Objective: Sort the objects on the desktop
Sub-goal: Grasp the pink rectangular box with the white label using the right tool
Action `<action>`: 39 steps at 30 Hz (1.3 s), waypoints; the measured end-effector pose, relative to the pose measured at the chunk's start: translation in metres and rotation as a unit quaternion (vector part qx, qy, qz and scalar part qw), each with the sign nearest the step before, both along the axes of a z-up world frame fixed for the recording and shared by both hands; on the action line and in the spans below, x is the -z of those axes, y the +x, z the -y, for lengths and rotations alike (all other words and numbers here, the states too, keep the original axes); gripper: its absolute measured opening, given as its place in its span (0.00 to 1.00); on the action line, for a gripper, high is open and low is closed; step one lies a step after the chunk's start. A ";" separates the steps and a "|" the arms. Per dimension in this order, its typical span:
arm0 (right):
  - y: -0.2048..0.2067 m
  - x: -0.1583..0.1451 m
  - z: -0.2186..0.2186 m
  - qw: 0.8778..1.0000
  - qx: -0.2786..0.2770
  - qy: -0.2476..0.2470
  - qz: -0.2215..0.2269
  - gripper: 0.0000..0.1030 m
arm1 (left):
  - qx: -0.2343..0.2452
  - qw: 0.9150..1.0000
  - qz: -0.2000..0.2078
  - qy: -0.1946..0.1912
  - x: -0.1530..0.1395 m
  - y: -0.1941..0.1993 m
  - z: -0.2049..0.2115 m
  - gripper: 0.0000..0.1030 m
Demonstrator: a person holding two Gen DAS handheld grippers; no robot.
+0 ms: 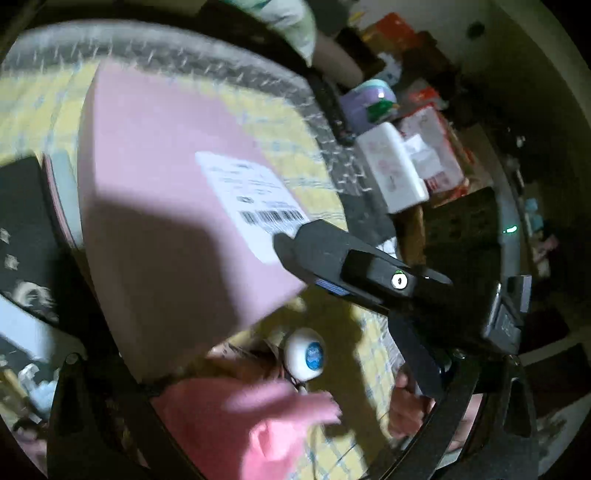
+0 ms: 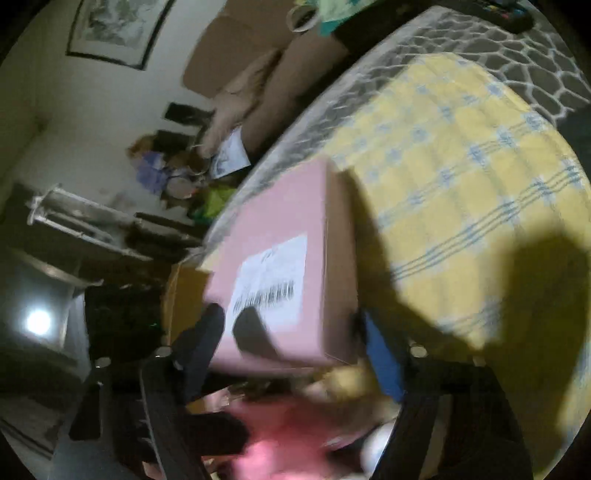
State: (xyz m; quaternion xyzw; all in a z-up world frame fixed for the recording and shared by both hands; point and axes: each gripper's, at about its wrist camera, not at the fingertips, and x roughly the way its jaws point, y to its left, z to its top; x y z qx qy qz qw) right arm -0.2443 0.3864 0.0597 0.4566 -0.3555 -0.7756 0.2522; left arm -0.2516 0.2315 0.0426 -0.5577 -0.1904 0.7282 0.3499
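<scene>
A pink box with a white barcode label lies on the yellow checked cloth. My right gripper straddles the box's near corner. Its black finger hovers over the label face and casts a separate shadow there, and its blue-padded finger stands beside the side face. I see no pad pressing. My left gripper stands wide open at the box's other end, above a white ball with a blue sticker and pink cloth.
A white patterned box, a purple container and red packets crowd the floor beyond the table edge. A dark starred book lies at the left. A person stands at the far side. A remote rests on the grey cover.
</scene>
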 end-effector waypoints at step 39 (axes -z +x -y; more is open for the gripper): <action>0.033 0.008 0.040 0.996 0.078 0.013 0.040 0.61 | -0.092 0.993 -0.065 -0.022 -0.013 0.026 0.098 0.75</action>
